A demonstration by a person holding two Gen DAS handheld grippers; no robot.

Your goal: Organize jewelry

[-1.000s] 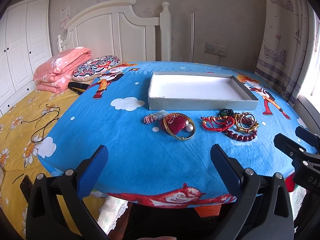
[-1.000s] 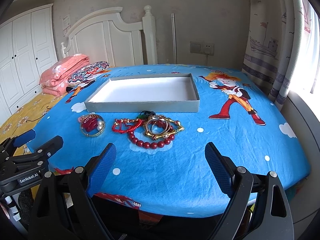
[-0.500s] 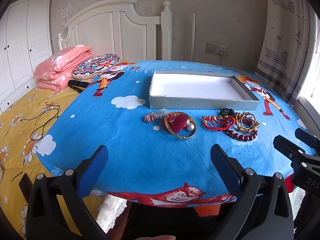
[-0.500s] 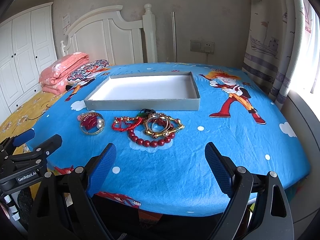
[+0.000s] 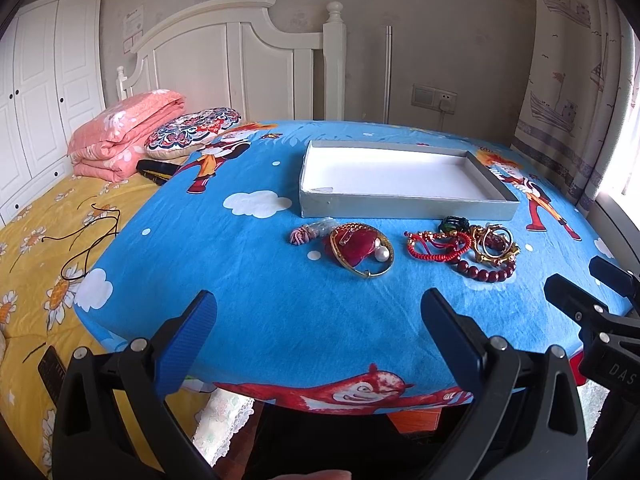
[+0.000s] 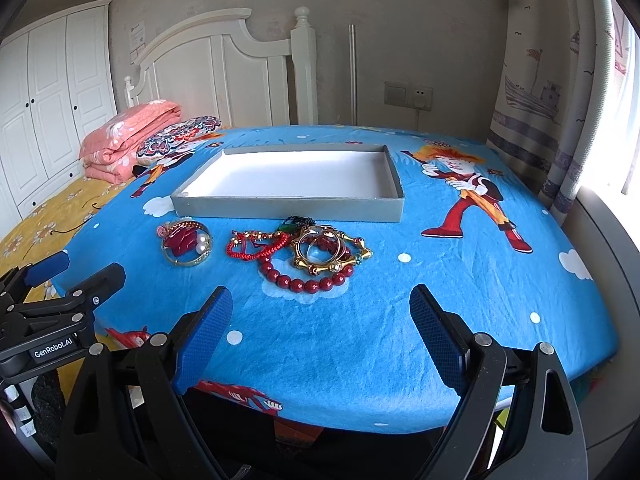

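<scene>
An empty grey tray with a white floor lies on the blue cartoon tablecloth. In front of it lies jewelry: a gold bangle with a red piece and pearls, a small pink beaded piece, red cord bracelets, gold bangles and a dark red bead bracelet. My left gripper is open and empty above the near table edge. My right gripper is open and empty, just short of the bead bracelet.
A bed with a yellow sheet, a folded pink quilt and a patterned pillow stands to the left. Curtains hang at the right. Each gripper shows at the edge of the other's view.
Both grippers have moved slightly forward toward the jewelry; the objects look a little nearer. Nothing on the table has moved.
</scene>
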